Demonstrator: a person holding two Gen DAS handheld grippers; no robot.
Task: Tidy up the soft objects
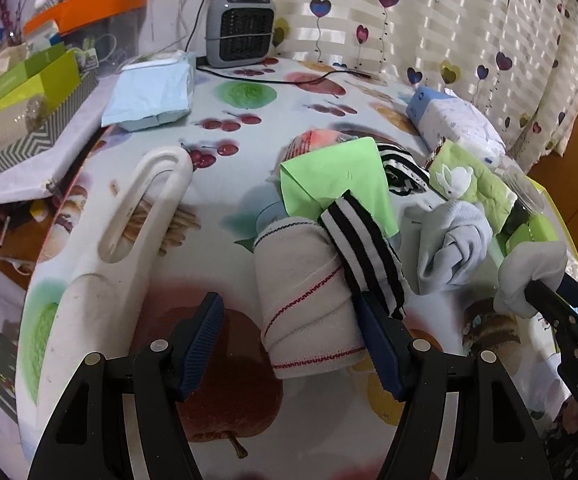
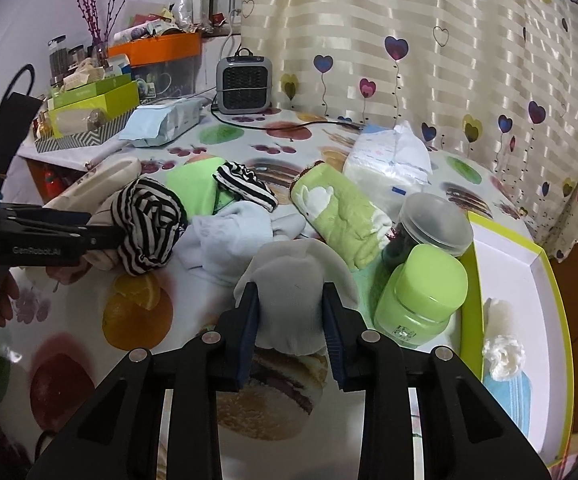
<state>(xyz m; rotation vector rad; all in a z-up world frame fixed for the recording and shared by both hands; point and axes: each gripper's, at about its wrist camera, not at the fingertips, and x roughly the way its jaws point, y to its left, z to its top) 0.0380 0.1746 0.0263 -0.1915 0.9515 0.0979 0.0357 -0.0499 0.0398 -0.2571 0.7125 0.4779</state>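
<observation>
Fruit-print tablecloth (image 1: 249, 128) over the table, heart-pattern curtain (image 2: 449, 60) behind. Landmark is the grey heater (image 1: 241, 26) at the far edge; soft pile sits on the near side of it. Right gripper (image 2: 291, 320) is clamped on a pale grey sock (image 2: 293, 280), blue pads pressing both sides. Left gripper (image 1: 291, 344) stands apart around a rolled white towel (image 1: 309, 292) with a black-and-white striped sock (image 1: 365, 248) draped over it; right pad touches the roll, left pad clear of it. Green cloth (image 1: 337, 176) lies between roll and heater
</observation>
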